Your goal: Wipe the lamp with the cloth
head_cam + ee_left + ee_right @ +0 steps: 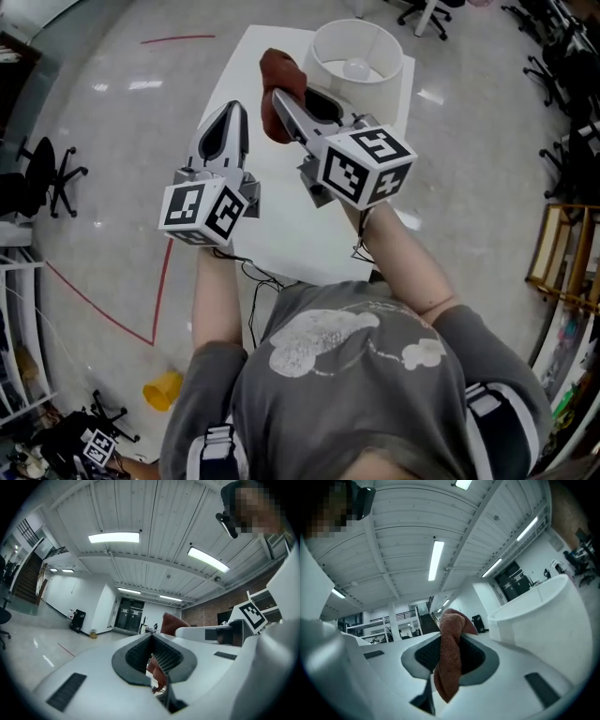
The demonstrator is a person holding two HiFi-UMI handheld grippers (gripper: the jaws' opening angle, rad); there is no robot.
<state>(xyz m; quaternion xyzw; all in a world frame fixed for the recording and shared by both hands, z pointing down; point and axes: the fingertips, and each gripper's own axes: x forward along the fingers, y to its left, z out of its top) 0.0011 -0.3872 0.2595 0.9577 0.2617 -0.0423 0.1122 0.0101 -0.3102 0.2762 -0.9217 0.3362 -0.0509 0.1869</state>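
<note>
The lamp (367, 39) has a white drum shade open at the top and stands at the far end of the white table (281, 230). Just left of the shade, my right gripper (278, 94) is shut on a red-brown cloth (277, 73), which bunches over its tips. In the right gripper view the cloth (451, 660) hangs between the jaws and the shade (539, 616) rises close on the right. My left gripper (234, 108) is held up left of the right one, shut and holding nothing. From the left gripper view (151, 639) the cloth (171, 623) peeks beyond the jaws.
Black office chairs stand on the glossy floor at the left (42, 178) and beyond the table (422, 11). Red tape lines (103, 305) mark the floor. A yellow object (164, 389) lies near the person's side. Wooden shelving (562, 253) is at the right.
</note>
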